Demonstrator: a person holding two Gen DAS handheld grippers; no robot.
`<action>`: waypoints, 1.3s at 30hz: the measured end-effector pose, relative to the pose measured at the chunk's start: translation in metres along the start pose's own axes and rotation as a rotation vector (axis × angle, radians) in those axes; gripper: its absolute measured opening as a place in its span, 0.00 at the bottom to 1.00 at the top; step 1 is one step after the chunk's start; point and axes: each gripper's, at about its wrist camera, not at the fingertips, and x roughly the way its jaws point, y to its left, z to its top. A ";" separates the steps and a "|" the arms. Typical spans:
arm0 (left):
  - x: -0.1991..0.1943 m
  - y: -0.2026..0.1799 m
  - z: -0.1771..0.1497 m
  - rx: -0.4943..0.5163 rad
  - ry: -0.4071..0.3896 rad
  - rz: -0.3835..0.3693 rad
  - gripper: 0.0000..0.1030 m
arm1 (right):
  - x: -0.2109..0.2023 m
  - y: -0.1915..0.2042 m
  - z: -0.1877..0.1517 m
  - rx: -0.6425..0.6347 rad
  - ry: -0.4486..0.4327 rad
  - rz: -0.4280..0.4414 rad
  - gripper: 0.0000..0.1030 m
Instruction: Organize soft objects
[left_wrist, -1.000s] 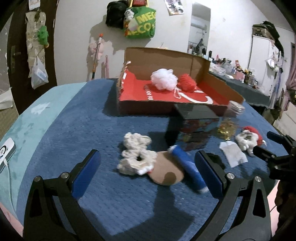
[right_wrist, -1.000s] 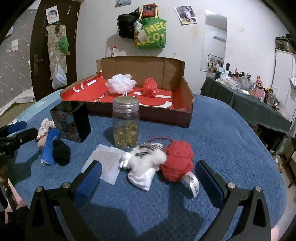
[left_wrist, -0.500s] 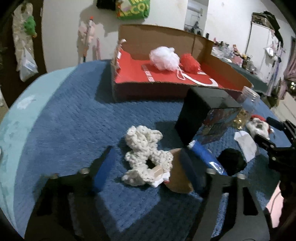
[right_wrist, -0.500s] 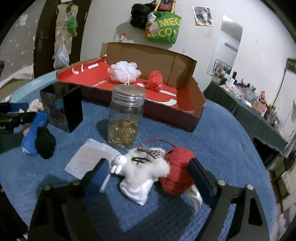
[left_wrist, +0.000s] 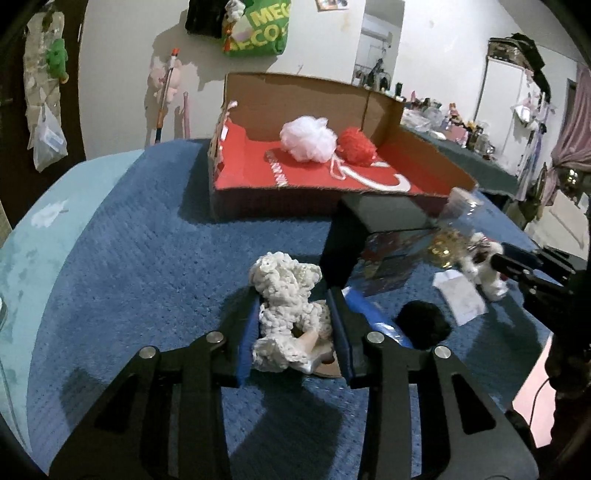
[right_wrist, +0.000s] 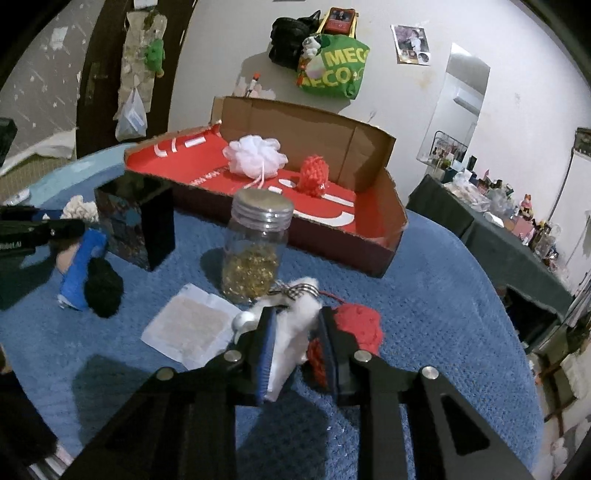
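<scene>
My left gripper (left_wrist: 293, 332) is shut on a cream crocheted piece (left_wrist: 286, 295) that lies on the blue blanket. My right gripper (right_wrist: 295, 341) is shut on a white plush toy (right_wrist: 295, 325) with a checked bow, its red knitted part (right_wrist: 360, 326) beside the right finger. An open cardboard box with a red floor (left_wrist: 258, 173) stands at the back and holds a white mesh pouf (left_wrist: 308, 138) and a red knitted ball (left_wrist: 356, 146). The box also shows in the right wrist view (right_wrist: 369, 221).
A black box (right_wrist: 138, 218), a glass jar with gold bits (right_wrist: 256, 251), a white packet (right_wrist: 188, 325), a blue tube (right_wrist: 79, 264), a black pom-pom (right_wrist: 103, 284) and a tan disc (left_wrist: 327, 365) lie on the blanket. A cluttered dark table (right_wrist: 498, 229) stands to the right.
Both grippers moved forward and down and closed: the left onto the cream crocheted piece, the right onto the white plush toy. Both were open a second ago.
</scene>
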 end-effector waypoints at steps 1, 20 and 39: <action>-0.004 -0.002 0.001 0.004 -0.007 -0.009 0.33 | -0.001 0.000 0.001 0.002 -0.003 0.001 0.21; -0.018 -0.061 -0.009 0.095 0.002 -0.233 0.34 | -0.027 -0.007 -0.004 0.122 -0.020 0.172 0.08; -0.007 -0.089 -0.034 0.185 -0.044 -0.156 0.65 | 0.004 -0.003 -0.002 -0.069 -0.018 -0.007 0.86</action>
